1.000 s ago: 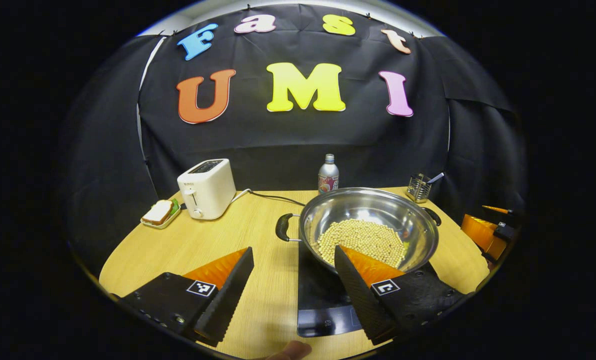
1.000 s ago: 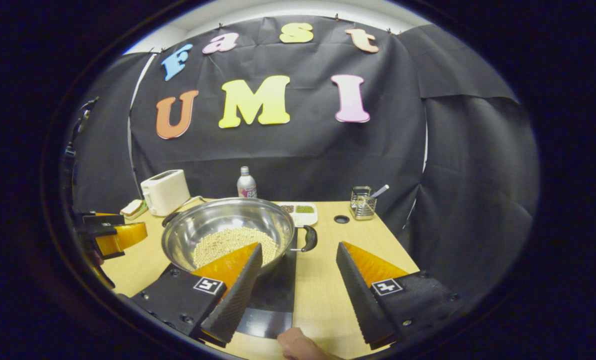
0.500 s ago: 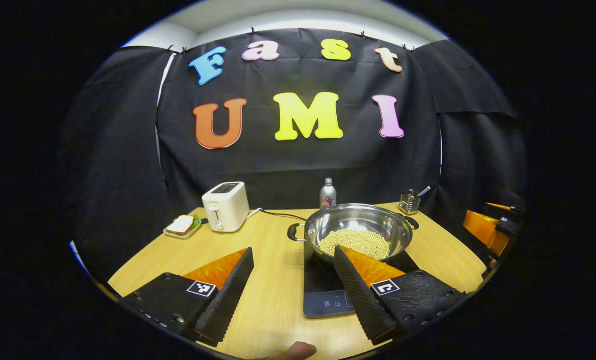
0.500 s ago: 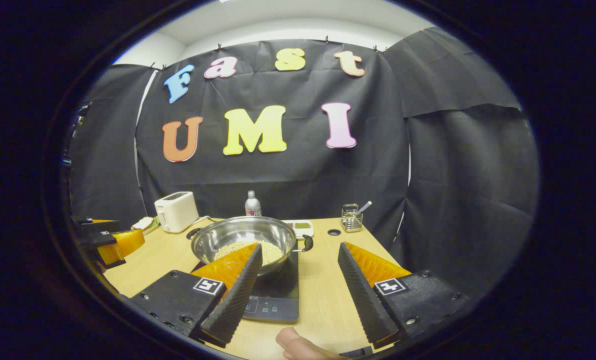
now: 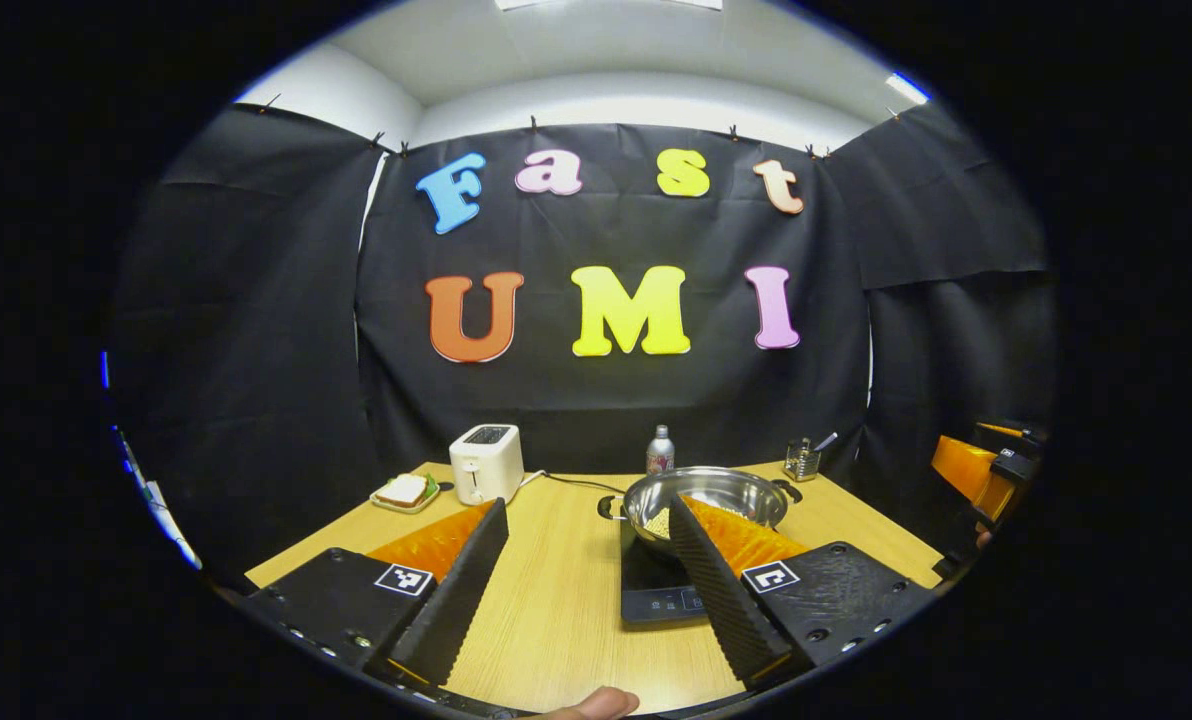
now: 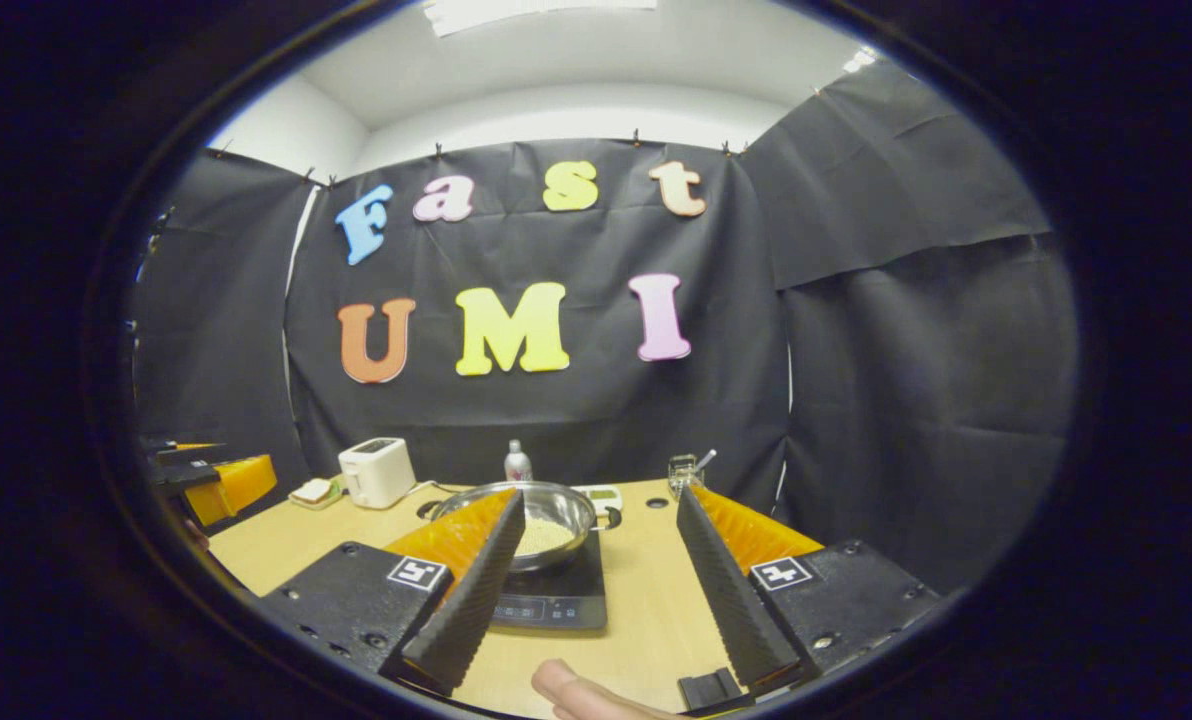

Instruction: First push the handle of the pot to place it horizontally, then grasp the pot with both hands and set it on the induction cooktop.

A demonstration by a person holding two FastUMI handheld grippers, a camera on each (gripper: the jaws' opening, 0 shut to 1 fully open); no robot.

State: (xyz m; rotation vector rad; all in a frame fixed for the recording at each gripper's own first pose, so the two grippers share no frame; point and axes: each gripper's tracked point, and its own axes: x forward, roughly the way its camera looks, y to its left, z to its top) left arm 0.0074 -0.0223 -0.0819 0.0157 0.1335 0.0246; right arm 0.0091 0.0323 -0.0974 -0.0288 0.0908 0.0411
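Now steel pot of soybeans sits on induction cooktop, black side handle level. My left gripper spread wide, empty, well back from cooktop. My right gripper likewise spread, holding nothing, also well back. White toaster left of cooktop; sandwich plate farther left. Bottle behind cooktop; wire utensil holder behind-right.

Shiny metal pot on glossy black induction cooktop; matt pale wood table; ribbed tongs
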